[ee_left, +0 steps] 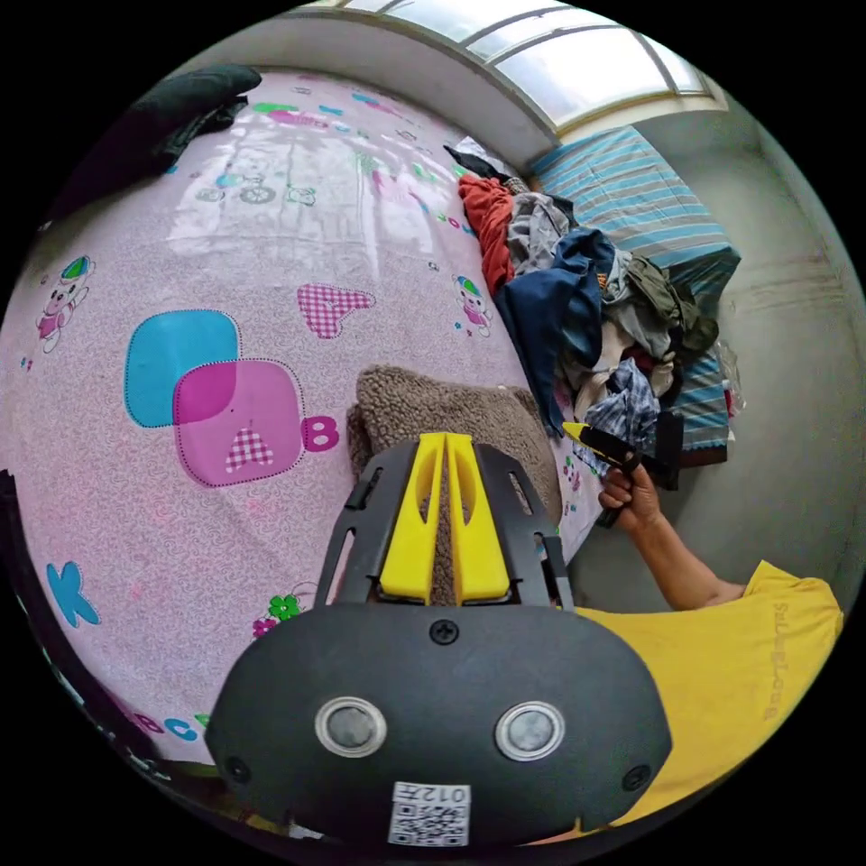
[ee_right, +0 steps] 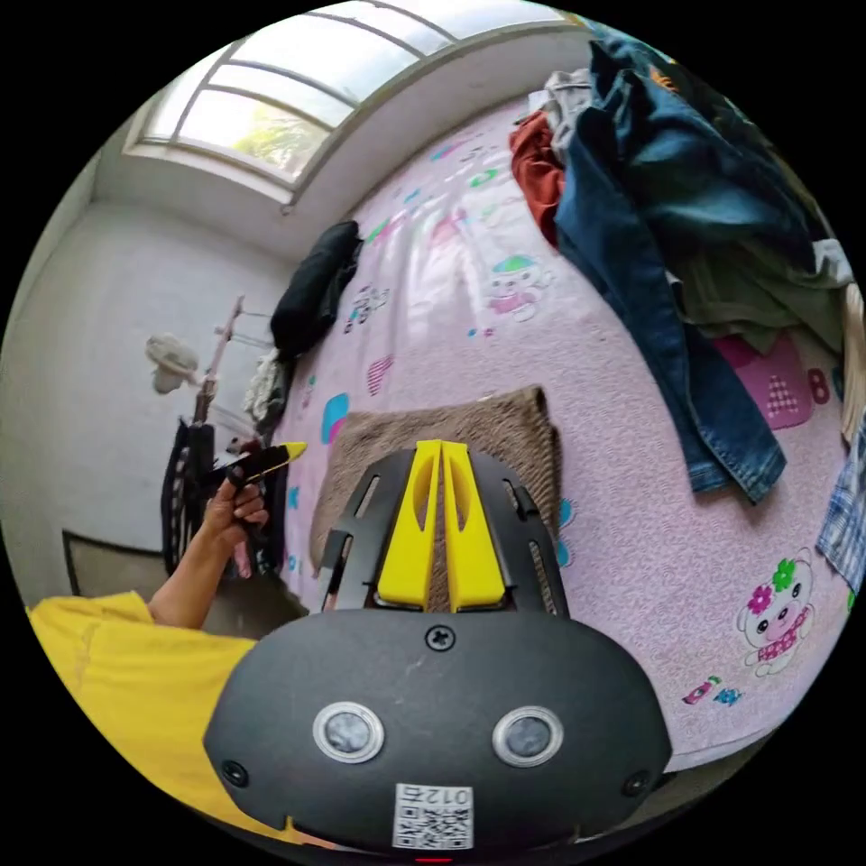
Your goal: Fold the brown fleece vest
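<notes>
Brown fleece vest point(ee_left: 451, 410) lies folded on the bed's pink cartoon sheet point(ee_left: 180, 505), beside a clothes pile point(ee_left: 586, 307) under an arched window point(ee_right: 271, 81). Both hand-held grippers point(ee_left: 444, 505) point(ee_right: 441, 514) hover clenched, empty.

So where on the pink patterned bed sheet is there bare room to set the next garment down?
The widest free patch of the pink patterned sheet lies between the folded brown fleece vest and the black garment at the far corner. A narrower strip runs between the vest and the hanging blue denim piece. The heap of mixed clothes crowds that side.
</notes>
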